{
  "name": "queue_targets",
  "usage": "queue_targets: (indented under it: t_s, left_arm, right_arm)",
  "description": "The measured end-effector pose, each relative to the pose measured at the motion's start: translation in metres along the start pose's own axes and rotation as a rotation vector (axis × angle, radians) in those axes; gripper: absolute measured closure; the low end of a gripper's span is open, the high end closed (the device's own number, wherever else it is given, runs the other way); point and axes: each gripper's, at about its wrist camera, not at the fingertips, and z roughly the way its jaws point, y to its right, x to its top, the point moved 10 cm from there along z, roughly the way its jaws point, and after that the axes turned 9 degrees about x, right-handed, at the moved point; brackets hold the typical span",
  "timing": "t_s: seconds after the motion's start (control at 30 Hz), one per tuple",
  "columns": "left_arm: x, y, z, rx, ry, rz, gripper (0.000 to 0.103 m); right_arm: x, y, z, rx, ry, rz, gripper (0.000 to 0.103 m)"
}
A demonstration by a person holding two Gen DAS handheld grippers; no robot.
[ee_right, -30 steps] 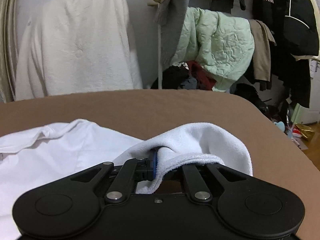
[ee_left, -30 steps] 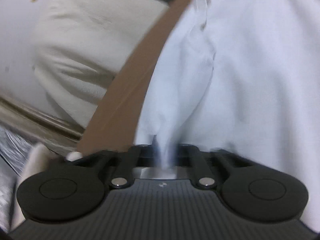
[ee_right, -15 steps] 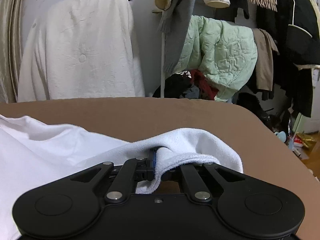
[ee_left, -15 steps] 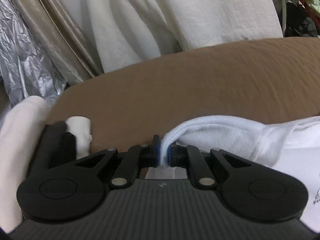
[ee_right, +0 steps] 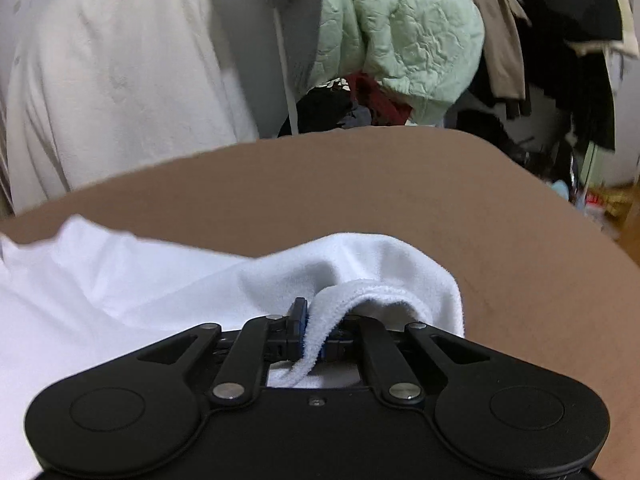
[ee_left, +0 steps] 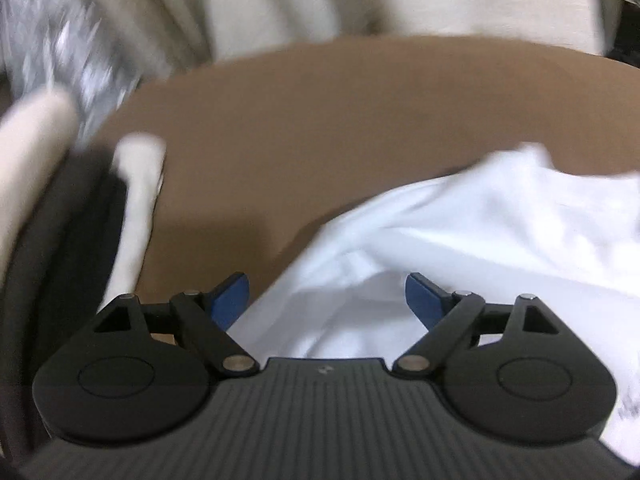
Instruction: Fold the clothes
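Observation:
A white garment [ee_left: 480, 232] lies on the brown table [ee_left: 340, 120]. My left gripper [ee_left: 327, 296] is open, its blue pads spread wide just above the cloth, holding nothing. In the right wrist view the same white garment [ee_right: 120, 280] spreads to the left, and my right gripper [ee_right: 312, 336] is shut on its thick ribbed edge [ee_right: 360, 300], which loops up out of the jaws.
A cream cloth-covered chair [ee_right: 120, 72] stands behind the table [ee_right: 400, 192]. A rack with a green quilted jacket [ee_right: 408, 32] and dark clothes stands at the back right. A black and cream object [ee_left: 80, 240] sits at the table's left edge.
My left gripper has opened and let go of the white garment's edge, which dropped onto the table. My right gripper stays shut on its edge and has tilted down a little.

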Motion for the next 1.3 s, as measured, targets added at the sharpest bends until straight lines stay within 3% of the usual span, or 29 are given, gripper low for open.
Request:
queue_targets:
  t_s: [0.1, 0.17, 0.27, 0.33, 0.4, 0.47, 0.57, 0.63, 0.8, 0.87, 0.93, 1.0, 1.07, 1.2, 1.23, 1.27, 1.3]
  left_arm:
    - [0.005, 0.029, -0.035, -0.015, 0.133, 0.141, 0.017]
    - [-0.002, 0.045, -0.056, -0.011, 0.176, 0.205, 0.016]
    - [-0.034, 0.056, -0.079, 0.039, 0.201, 0.281, 0.015]
    - [-0.065, 0.062, -0.094, 0.037, 0.222, 0.350, 0.014]
    - [-0.095, 0.065, -0.114, 0.020, 0.239, 0.397, 0.014]
    - [-0.128, 0.069, -0.132, 0.008, 0.256, 0.398, 0.014]
    - [-0.161, 0.076, -0.160, -0.087, 0.289, 0.348, 0.014]
    - [-0.179, 0.099, -0.191, -0.156, 0.359, 0.329, 0.014]
    - [-0.219, 0.160, -0.243, -0.246, 0.430, 0.319, 0.013]
    - [-0.228, 0.184, -0.251, -0.300, 0.412, 0.320, 0.014]
    - [-0.236, 0.202, -0.254, -0.370, 0.352, 0.288, 0.013]
    - [-0.241, 0.209, -0.254, -0.401, 0.313, 0.251, 0.014]
    - [-0.243, 0.206, -0.251, -0.397, 0.300, 0.214, 0.013]
    - [-0.250, 0.200, -0.236, -0.400, 0.243, 0.173, 0.013]
    - [-0.251, 0.199, -0.232, -0.402, 0.229, 0.165, 0.013]
    - [-0.251, 0.198, -0.229, -0.404, 0.214, 0.157, 0.013]
    - [-0.251, 0.197, -0.225, -0.407, 0.201, 0.148, 0.013]
  right_arm:
    - [0.004, 0.001, -0.001, 0.029, -0.006, 0.045, 0.093]
    - [0.002, 0.002, -0.001, 0.046, -0.027, 0.072, 0.084]
    - [-0.001, 0.003, -0.002, 0.102, -0.060, 0.171, 0.064]
    - [-0.002, 0.002, -0.008, 0.148, -0.073, 0.242, 0.057]
    - [-0.002, -0.003, -0.022, 0.193, -0.093, 0.284, 0.056]
    - [-0.001, -0.006, -0.038, 0.232, -0.118, 0.306, 0.055]
    - [-0.001, -0.002, -0.072, 0.273, -0.146, 0.343, 0.050]
    - [-0.005, 0.004, -0.096, 0.280, -0.168, 0.356, 0.047]
    - [-0.035, 0.019, -0.144, 0.243, -0.192, 0.340, 0.042]
    - [-0.057, 0.018, -0.154, 0.253, -0.210, 0.368, 0.041]
    - [-0.078, 0.007, -0.140, 0.307, -0.278, 0.384, 0.041]
    - [-0.092, 0.008, -0.118, 0.263, -0.329, 0.419, 0.041]
    - [-0.096, 0.003, -0.104, 0.226, -0.322, 0.404, 0.038]
    - [-0.095, -0.034, -0.088, 0.198, -0.302, 0.214, 0.039]
    - [-0.096, -0.042, -0.084, 0.187, -0.302, 0.157, 0.045]
    - [-0.094, -0.045, -0.081, 0.176, -0.299, 0.107, 0.072]
    - [-0.092, -0.048, -0.079, 0.167, -0.294, 0.062, 0.086]
